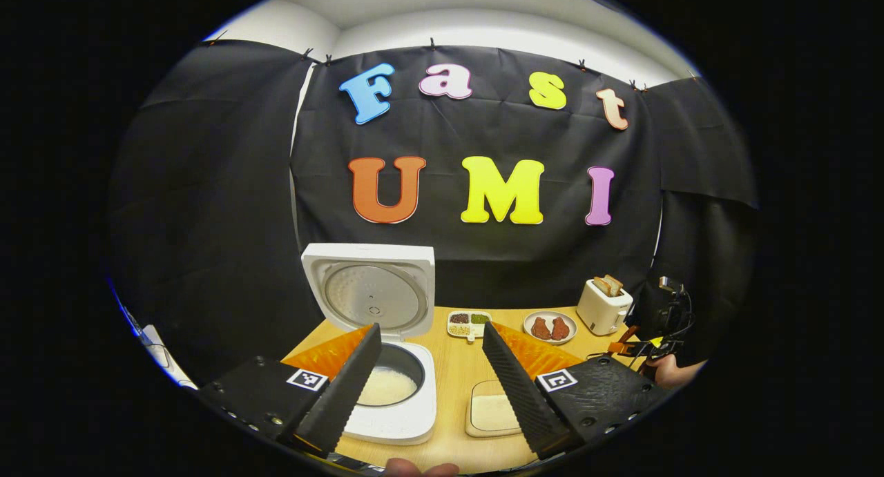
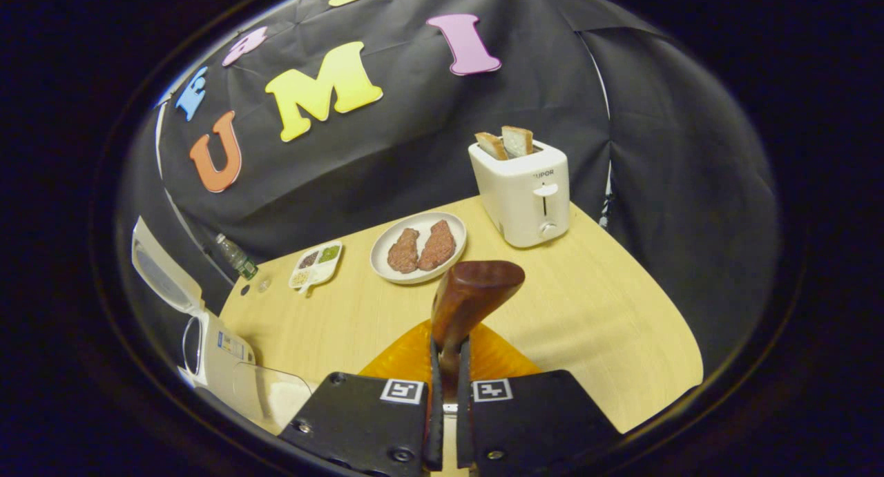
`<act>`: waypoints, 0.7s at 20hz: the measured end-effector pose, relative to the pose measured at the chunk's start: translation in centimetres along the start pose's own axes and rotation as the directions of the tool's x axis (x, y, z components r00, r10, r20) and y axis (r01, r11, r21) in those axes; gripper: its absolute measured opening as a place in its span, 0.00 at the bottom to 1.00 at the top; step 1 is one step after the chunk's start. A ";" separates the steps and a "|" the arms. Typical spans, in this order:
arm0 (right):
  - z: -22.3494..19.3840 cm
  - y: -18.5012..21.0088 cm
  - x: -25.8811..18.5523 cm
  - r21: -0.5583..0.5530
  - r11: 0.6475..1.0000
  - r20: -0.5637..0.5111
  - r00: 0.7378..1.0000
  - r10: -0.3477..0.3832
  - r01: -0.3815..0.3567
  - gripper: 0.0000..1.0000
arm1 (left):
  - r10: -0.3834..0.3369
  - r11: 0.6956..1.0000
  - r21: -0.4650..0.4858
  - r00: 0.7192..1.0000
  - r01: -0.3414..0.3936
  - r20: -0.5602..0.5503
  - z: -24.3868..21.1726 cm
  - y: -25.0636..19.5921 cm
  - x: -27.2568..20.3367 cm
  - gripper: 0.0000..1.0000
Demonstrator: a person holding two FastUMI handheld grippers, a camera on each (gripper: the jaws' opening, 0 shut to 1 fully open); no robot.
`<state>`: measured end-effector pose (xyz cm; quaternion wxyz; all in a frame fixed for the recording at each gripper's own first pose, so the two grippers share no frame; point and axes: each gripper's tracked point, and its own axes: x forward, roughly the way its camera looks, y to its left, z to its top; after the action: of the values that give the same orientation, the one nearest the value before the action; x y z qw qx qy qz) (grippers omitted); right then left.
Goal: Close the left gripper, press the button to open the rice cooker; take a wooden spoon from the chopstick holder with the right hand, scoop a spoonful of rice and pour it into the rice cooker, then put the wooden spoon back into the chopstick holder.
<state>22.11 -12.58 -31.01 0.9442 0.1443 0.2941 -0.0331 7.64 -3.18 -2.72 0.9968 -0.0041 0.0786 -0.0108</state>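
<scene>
The white rice cooker [image 1: 404, 411] stands with its lid [image 1: 373, 297] swung up, and white rice shows in its pot [image 1: 387, 386]. My left gripper [image 1: 431, 335] hangs open above and in front of it, with nothing between its fingers. A shallow tray of rice [image 1: 492, 411] lies just right of the cooker. My right gripper [image 2: 449, 346] is shut on the handle of the wooden spoon [image 2: 473, 294], whose bowl points up over the table. The rice cooker [image 2: 207, 356] and the clear rice tray [image 2: 273, 391] sit at the lower left of the right gripper view.
A plate with two pieces of meat [image 2: 418, 248], a small divided dish of grains [image 2: 315, 264] and a white toaster with bread [image 2: 523, 187] stand at the back of the wooden table [image 2: 587, 311]. A small bottle [image 2: 235, 256] stands by the wall. The other gripper and a hand [image 1: 659, 356] show at right.
</scene>
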 end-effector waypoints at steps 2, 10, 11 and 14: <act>-0.1 0.2 -0.2 0.027 1.000 0.001 1.000 0.012 -0.012 0.17 | 0.005 1.000 0.003 1.000 -0.005 0.006 0.8 0.3 0.6 0.95; 5.9 -2.0 -6.5 -0.034 0.997 0.146 0.988 -0.057 0.062 0.82 | 0.040 0.999 -0.005 0.995 -0.040 0.093 6.8 3.7 5.1 0.95; 7.5 -2.3 -8.0 -0.056 0.996 0.190 0.980 -0.063 0.075 0.85 | 0.037 0.999 -0.011 0.994 -0.036 0.102 7.6 4.2 6.0 0.94; 12.1 -2.5 -12.9 -0.137 0.983 0.315 0.946 -0.076 0.125 0.98 | 0.053 0.999 -0.005 0.990 -0.053 0.127 10.1 6.5 9.9 0.95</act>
<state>17.66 -18.78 -14.86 0.9839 0.0482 0.1520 -0.0805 19.16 3.13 5.66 0.9998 -0.0036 0.0149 0.0162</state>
